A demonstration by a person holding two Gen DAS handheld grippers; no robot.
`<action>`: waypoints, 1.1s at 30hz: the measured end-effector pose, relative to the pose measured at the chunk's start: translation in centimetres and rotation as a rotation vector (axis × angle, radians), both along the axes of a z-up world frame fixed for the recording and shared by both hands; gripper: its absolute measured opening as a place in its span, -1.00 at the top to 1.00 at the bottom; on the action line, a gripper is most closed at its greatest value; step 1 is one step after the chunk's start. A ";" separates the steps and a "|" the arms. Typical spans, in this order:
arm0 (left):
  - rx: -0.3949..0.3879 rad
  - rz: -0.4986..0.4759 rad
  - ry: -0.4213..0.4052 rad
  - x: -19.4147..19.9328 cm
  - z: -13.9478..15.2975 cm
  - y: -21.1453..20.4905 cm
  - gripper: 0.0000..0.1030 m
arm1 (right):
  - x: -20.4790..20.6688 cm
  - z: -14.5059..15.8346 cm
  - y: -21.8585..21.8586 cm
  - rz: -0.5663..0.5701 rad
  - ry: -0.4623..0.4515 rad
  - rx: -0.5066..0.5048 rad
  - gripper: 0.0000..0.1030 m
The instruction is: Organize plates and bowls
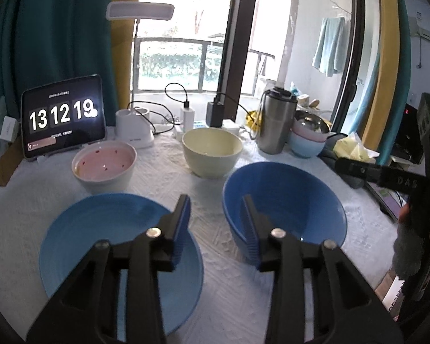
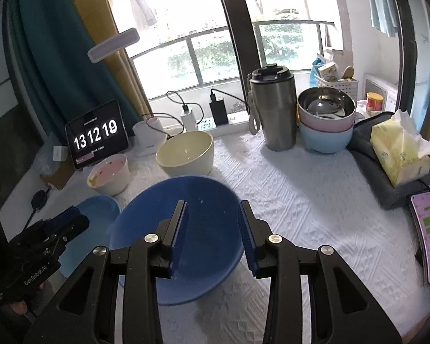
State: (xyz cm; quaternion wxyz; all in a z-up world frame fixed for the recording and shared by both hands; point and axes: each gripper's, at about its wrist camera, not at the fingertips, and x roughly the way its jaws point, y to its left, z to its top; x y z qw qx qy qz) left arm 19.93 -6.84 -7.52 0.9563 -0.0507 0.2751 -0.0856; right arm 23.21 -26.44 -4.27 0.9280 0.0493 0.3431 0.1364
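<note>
Tablet screen: large white digits "13 12 19"; smaller lines unreadable
Left gripper body: "GenRobot.AI"
Right gripper arm: letters "DAS"

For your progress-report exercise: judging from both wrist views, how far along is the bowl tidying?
Done: a steel, pink and pale blue stack stands beside the tumbler.
In hand: nothing; the left gripper and right gripper are open, above the dishes.
Left: the blue plate, blue bowl, cream bowl and pink bowl sit apart on the cloth.
</note>
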 end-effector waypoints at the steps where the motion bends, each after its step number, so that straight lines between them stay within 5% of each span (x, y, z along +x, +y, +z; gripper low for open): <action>1: -0.006 -0.004 -0.001 0.2 0.1 0.1 0.12 | 0.2 0.2 -0.2 0.000 -0.003 0.007 0.07; 14: -0.046 0.048 0.004 3.8 1.7 2.5 0.10 | 4.8 1.9 -0.3 0.047 -0.014 -0.062 -0.04; 33: -0.067 0.115 0.029 10.1 2.3 3.6 0.10 | 14.0 1.6 2.0 0.139 0.031 -0.004 -0.04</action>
